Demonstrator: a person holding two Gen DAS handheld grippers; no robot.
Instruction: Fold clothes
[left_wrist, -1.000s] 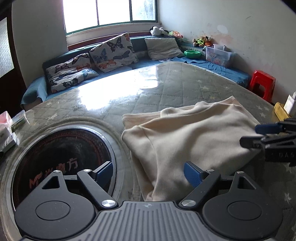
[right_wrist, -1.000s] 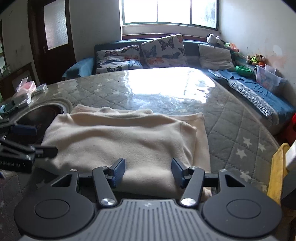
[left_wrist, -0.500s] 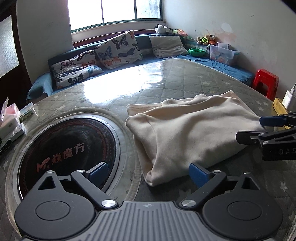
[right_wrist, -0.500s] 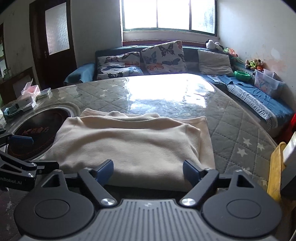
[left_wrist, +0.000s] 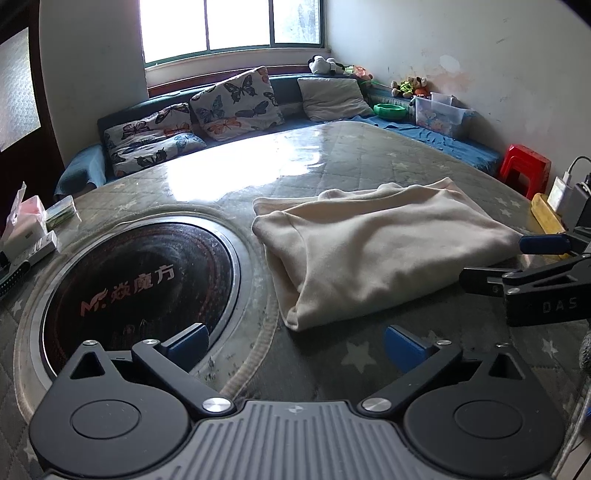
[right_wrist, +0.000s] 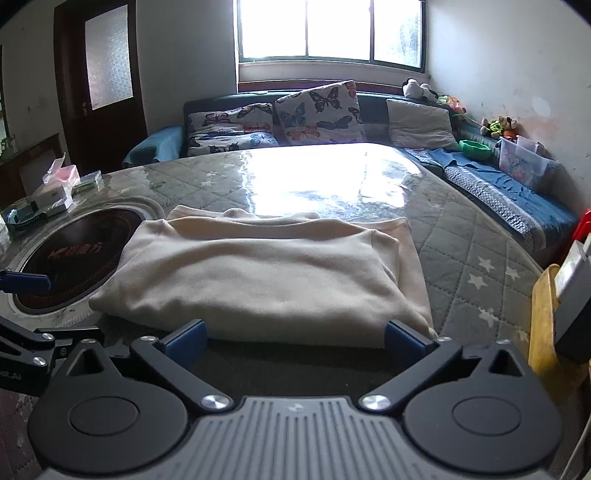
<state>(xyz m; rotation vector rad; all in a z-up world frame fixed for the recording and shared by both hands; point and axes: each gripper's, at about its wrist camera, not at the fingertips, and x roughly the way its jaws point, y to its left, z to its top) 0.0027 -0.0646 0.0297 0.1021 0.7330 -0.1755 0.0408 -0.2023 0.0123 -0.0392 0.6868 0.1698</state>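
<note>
Cream garment (right_wrist: 258, 273) lies folded in a neat rectangle on the table (right_wrist: 461, 258); both claws (left_wrist: 295, 343) (right_wrist: 295, 338) spread, empty; little seems left

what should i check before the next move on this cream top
1. Left gripper jaws open, nothing held: ok.
2. Right gripper jaws open, nothing held: ok.
3. Folded cream fleece garment lies flat on the quilted grey star-print table cover, free of both grippers: ok.
4. Folded edges line up: not ok, a lower layer sticks out along its right side.
5. Garment clear of the round black cooktop: ok, beside it, not overlapping.
6. Fold finished: cannot tell.
</note>
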